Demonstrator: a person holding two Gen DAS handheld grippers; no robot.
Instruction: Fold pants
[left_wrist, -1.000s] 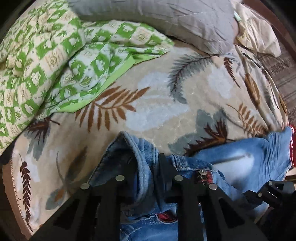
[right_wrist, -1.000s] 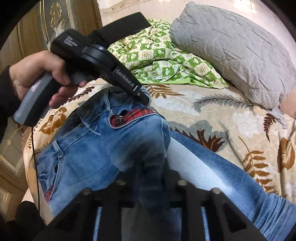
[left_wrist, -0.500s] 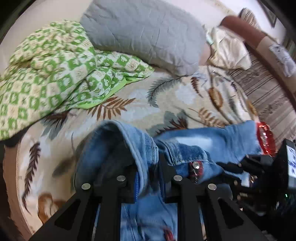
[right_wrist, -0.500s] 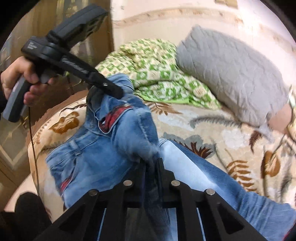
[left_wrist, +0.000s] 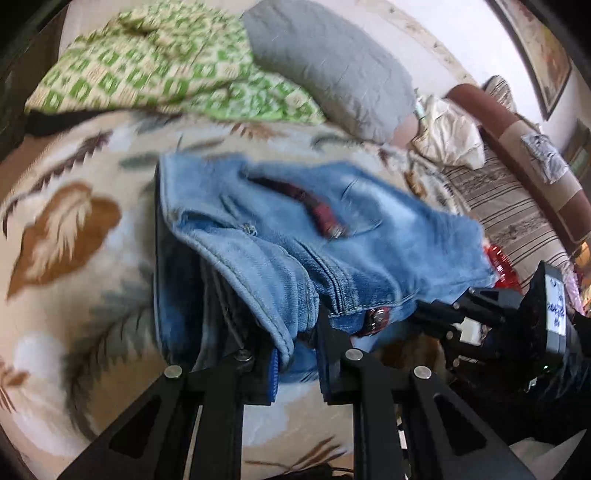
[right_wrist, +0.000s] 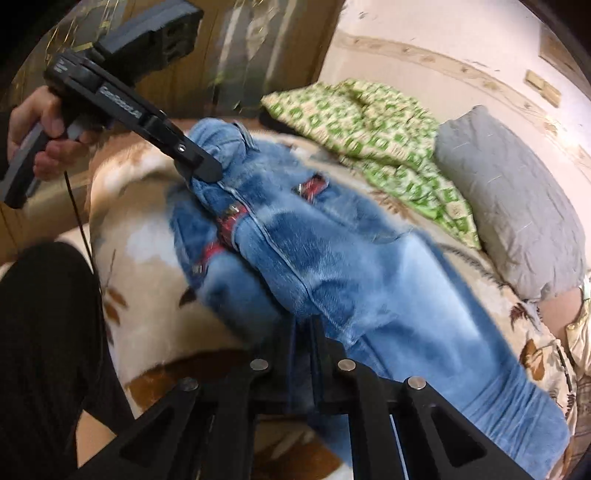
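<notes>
Blue jeans with red trim lie doubled over on a leaf-print bedspread. My left gripper is shut on a thick fold of the waistband. In the right wrist view that left gripper pinches the raised waistband end at the upper left, held by a hand. My right gripper has its jaws closing tight on a thin fold of the jeans, pads pressing the denim. From the left wrist view, the right gripper sits at the denim's right edge.
A green patterned blanket and a grey pillow lie at the bed's far side. A striped couch with a brown bolster stands to the right. A dark-clothed leg is at the bed's near left edge.
Both grippers swung sideways, carrying the waist end of the jeans over the rest. The right jaws narrowed onto the denim. The left grip stayed the same.
</notes>
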